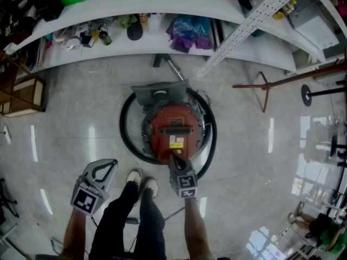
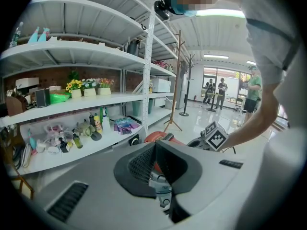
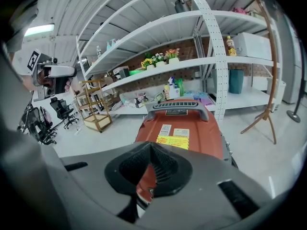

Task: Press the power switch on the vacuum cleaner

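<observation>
The red vacuum cleaner point(image 1: 173, 124) is being shown standing on the glossy pale floor point(image 1: 65, 123), just ahead of the person's white shoes point(image 1: 142, 179), with its black hose point(image 1: 124, 137) being carried in a loop around its body. The right tongs point(image 3: 150, 150) are being held pressed together with nothing pinched between them. In the head view their tip is being held over the near edge of the vacuum cleaner's red top, just on the near side of the yellow label point(image 3: 173, 141); whether the top is being touched cannot be told. In the right gripper view the grey carrying handle point(image 3: 178, 107) is being seen beyond that label, at the far end of the red top. The power switch itself is not being made out in any view. The left tongs point(image 2: 154, 150) are likewise being held pressed together and empty, off to the left of the vacuum cleaner and apart from it, above the floor. Behind the vacuum cleaner, bottles point(image 1: 103, 36) and a purple bundle point(image 1: 187, 31) are being carried on a low white bench point(image 1: 135, 50).
</observation>
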### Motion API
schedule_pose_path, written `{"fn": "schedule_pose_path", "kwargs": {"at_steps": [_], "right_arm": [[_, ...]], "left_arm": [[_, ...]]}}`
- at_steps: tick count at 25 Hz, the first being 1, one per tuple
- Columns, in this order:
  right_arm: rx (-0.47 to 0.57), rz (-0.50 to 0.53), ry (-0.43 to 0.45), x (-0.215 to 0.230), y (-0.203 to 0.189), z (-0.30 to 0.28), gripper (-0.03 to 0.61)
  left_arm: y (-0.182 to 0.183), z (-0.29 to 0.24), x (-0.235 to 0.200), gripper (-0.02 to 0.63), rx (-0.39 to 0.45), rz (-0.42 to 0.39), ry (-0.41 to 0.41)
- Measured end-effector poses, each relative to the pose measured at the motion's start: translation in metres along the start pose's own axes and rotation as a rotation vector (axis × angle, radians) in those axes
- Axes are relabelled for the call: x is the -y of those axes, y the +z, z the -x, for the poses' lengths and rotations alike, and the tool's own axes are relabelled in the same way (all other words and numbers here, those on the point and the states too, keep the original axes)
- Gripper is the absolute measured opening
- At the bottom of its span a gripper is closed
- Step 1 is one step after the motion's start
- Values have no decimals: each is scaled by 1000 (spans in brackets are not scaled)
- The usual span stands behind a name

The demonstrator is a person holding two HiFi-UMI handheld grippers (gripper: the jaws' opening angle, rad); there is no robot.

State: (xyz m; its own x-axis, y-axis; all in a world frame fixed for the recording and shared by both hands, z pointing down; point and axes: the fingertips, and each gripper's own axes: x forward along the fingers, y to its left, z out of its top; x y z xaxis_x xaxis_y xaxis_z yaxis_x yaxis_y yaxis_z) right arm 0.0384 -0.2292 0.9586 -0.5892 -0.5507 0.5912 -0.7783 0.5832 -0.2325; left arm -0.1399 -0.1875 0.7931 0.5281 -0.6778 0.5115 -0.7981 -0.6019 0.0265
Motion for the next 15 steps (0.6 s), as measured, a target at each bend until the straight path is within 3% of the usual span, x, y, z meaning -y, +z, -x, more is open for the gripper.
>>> {"fn": "schedule_pose_path", "kwargs": {"at_steps": [15], "right_arm": [[3,16,-17,-2,-3,-3,3]], "left_arm": [[-9,1,1,6,-11,21,-12]]}}
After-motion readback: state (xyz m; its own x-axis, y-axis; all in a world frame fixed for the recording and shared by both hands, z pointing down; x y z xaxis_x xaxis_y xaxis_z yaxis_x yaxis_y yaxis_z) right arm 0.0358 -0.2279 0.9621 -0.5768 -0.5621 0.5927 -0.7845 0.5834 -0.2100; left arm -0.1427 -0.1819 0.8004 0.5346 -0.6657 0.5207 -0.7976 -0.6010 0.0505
